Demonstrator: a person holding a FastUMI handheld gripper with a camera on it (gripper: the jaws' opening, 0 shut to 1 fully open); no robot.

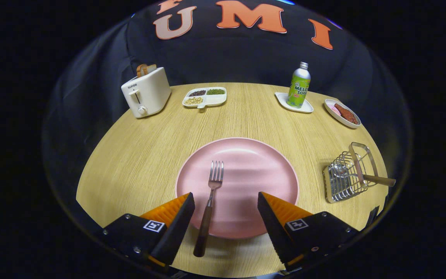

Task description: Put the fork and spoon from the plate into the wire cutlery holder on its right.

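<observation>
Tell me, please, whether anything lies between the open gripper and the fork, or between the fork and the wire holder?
Nothing visible does. The fork lies between the open gripper fingers, and only bare plate and table separate it from the wire holder.

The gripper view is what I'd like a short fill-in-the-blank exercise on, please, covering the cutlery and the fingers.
1. The fork lies on the pink ____.
2. The spoon already rests in the wire ____.
3. The gripper has its fingers ____, the fork handle between them.
4. The toaster holds ____.

Missing words: plate; cutlery holder; open; bread
</observation>
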